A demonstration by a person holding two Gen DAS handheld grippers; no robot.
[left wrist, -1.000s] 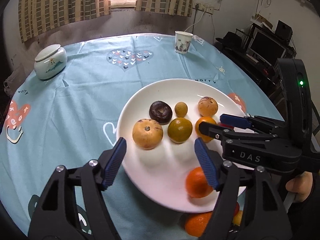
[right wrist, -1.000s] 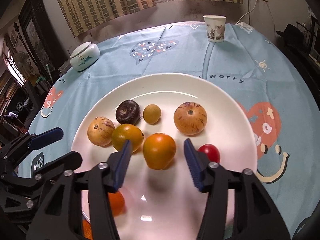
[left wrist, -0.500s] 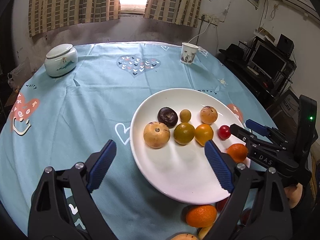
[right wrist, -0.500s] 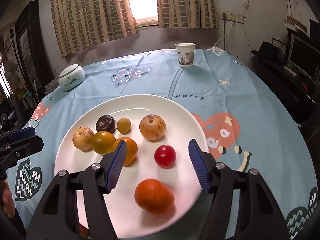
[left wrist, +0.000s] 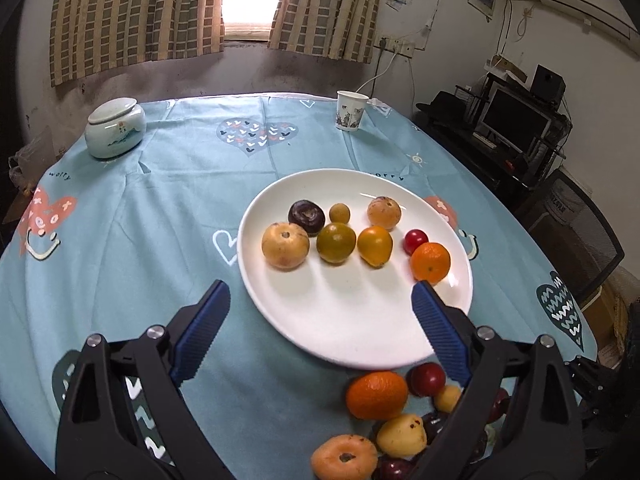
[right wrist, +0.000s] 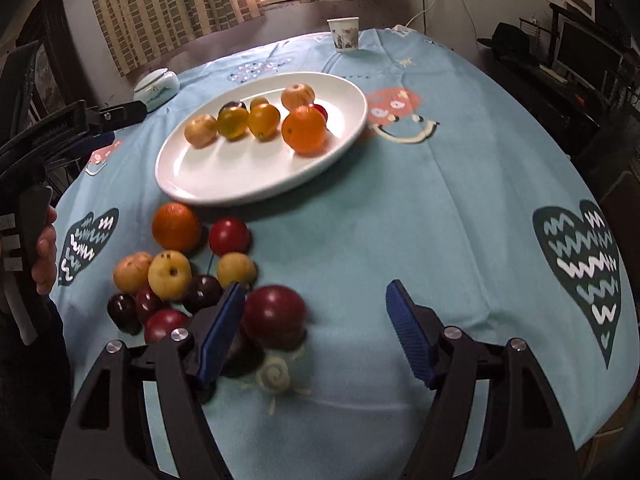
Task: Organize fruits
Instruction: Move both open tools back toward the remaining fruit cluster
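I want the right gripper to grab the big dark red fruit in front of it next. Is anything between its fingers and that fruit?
Nothing visible blocks it. The right gripper is empty, jaws opening, and the dark red fruit lies just beside its left finger. The fruit pile crowds that finger's far side.

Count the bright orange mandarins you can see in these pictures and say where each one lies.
2: one mandarin on the plate at the white plate's right edge, one mandarin on the cloth just off its near rim. Others may hide among the loose fruit.
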